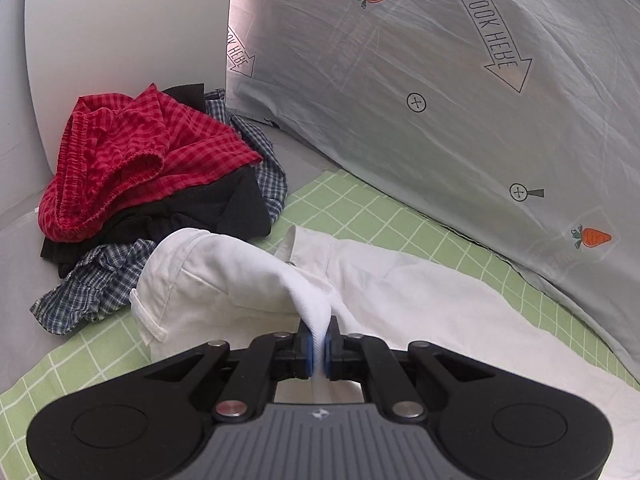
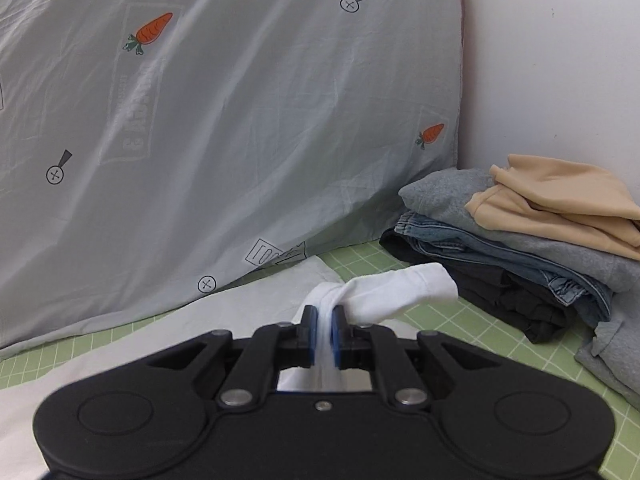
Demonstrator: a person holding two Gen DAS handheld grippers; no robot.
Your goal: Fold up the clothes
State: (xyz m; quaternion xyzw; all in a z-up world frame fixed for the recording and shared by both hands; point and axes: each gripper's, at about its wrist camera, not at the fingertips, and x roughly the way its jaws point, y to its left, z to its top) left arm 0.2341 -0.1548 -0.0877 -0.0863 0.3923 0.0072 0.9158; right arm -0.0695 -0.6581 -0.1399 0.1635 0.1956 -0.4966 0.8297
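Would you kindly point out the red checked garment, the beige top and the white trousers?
red checked garment (image 1: 160, 152), left wrist view, middle.
beige top (image 2: 560, 196), right wrist view, upper fold.
white trousers (image 1: 224, 280), left wrist view, waistband area.

The pale grey pillowcase (image 1: 460, 128) is showing an arrow sign (image 1: 498, 36) reading "LOOK HERE", printed mirrored. A second arrow (image 1: 239, 54) is showing only "HERE". Other faint lettering is remaining illegible.

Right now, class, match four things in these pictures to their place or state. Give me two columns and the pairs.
1. white garment
2. red checked shorts
3. beige garment
4. carrot-print pillow

A. on top of the folded stack
B. leaning upright behind the green sheet
C. pinched in both grippers
D. on top of the unfolded heap

Pairs: 1-C, 2-D, 3-A, 4-B
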